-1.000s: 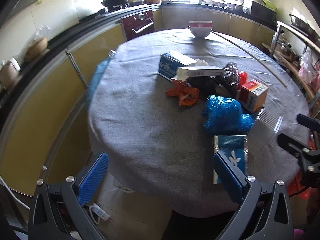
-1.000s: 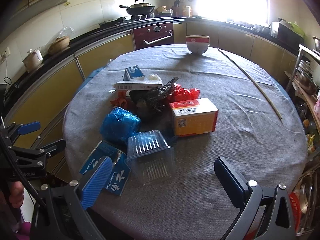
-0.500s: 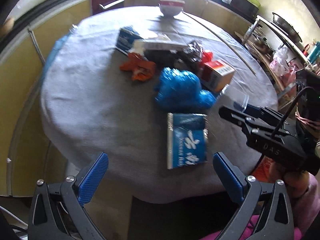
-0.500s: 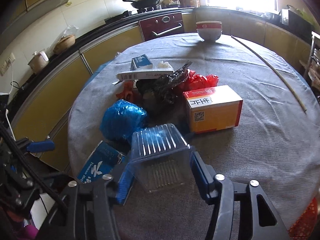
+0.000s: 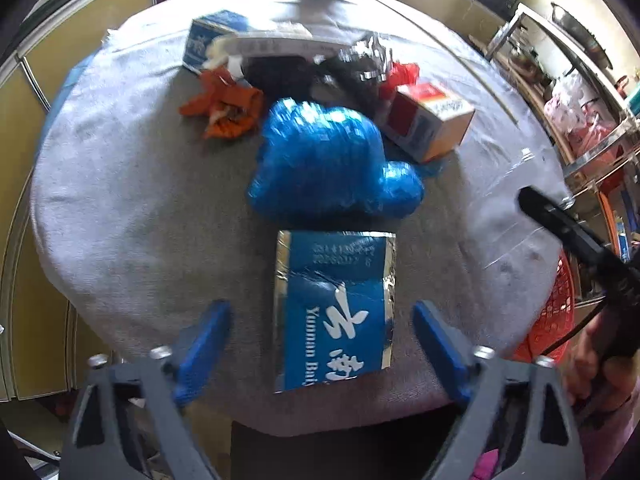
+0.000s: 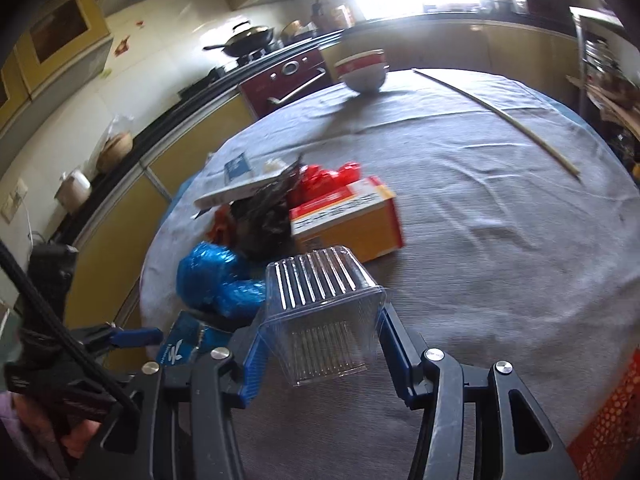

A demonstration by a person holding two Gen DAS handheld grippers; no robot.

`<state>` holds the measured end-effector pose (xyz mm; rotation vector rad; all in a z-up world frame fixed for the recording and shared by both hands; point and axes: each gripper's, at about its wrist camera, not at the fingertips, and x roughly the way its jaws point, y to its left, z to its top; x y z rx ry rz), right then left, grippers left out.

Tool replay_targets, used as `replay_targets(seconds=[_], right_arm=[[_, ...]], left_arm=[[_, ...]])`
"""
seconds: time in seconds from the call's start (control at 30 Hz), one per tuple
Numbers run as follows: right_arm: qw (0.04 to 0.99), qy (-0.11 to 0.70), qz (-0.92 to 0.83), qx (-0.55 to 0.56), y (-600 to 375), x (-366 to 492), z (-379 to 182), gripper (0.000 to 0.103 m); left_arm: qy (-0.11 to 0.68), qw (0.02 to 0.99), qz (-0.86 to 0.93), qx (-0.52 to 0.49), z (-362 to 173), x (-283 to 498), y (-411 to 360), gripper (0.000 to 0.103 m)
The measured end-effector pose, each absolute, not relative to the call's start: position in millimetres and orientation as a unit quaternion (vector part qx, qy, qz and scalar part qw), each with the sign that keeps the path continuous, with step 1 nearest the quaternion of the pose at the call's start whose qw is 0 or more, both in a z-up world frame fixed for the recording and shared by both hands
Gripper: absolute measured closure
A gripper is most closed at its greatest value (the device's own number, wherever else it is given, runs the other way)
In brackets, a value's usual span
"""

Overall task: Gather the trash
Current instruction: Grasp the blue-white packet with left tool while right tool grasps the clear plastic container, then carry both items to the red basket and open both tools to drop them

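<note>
Two grippers closing: left gripper straddles blue packet, pads apart; right gripper clamps clear tub.

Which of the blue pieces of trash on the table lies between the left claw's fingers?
The flat blue foil packet with white lettering, at the table's near edge. The crumpled blue plastic bag and blue carton lie farther off.

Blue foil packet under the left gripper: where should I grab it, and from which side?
Take the blue foil packet across its long side edges, from above. It lies flat on the table, pointing away, between the closing pads of the left gripper, not yet pinched.
</note>
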<state>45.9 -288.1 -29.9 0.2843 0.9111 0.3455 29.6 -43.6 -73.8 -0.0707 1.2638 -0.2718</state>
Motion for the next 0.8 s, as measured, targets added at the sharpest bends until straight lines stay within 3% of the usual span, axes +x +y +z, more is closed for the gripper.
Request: replay_targets(seconds=[0.1,0.13,0.4,0.8], right_arm=[[0.878,0.429,0.155,0.144,-303.4,38.6,-28.6,0.048],[0.88,0.425,0.154,0.147,-308.5,36.6,-28.3,0.048],[0.893,0.4,0.118,0.169,-362.0,5.1,-11.1,0.048],[0.88,0.391,-0.014,0.269,-505.7,-95.1,-20.1,0.048]], left_arm=[[0.596,0.79,-0.138,-0.035,-79.6,28.5,-48.4,0.046],[0.594,0.791,-0.141,-0.035,-79.1,27.2,-49.6,0.047],[0.568,0.799,-0.197,-0.002,-55.3,5.1,-74.2,0.049],[0.516,0.748,-0.398,0.125,-18.2,-9.2,-252.4,0.049]])
